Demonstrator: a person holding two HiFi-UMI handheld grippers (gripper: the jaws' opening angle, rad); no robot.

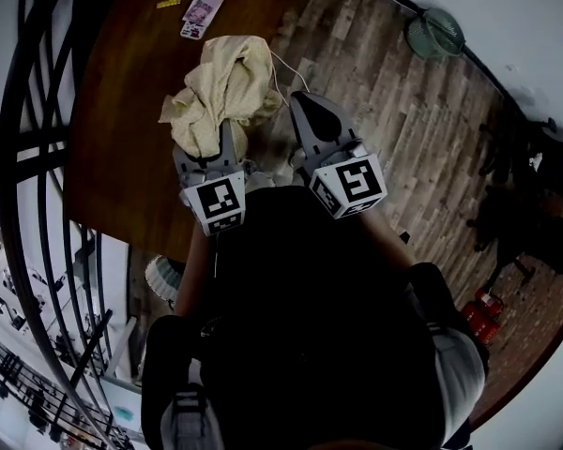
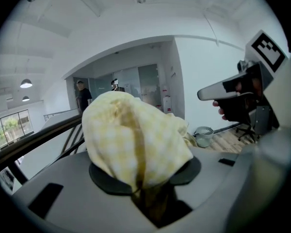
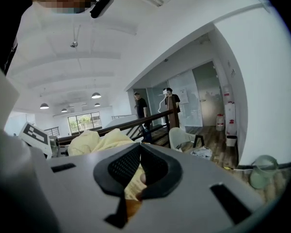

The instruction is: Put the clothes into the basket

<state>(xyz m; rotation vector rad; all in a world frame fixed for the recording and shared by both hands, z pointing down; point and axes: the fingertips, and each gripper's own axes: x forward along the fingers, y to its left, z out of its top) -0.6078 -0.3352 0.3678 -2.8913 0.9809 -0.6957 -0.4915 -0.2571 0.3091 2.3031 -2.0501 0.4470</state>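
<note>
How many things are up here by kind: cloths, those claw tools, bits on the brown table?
Pale yellow checked cloth: 1
Grey two-jaw grippers, left gripper and right gripper: 2
Small yellow strip on the brown wooden table: 1
Pink-and-white printed packet: 1
Total: 5

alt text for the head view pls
Seen from above, the left gripper holds up a bunched pale yellow garment, with the right gripper close beside it, over a dark wooden table and plank floor. The person's dark clothing fills the lower frame.
</note>
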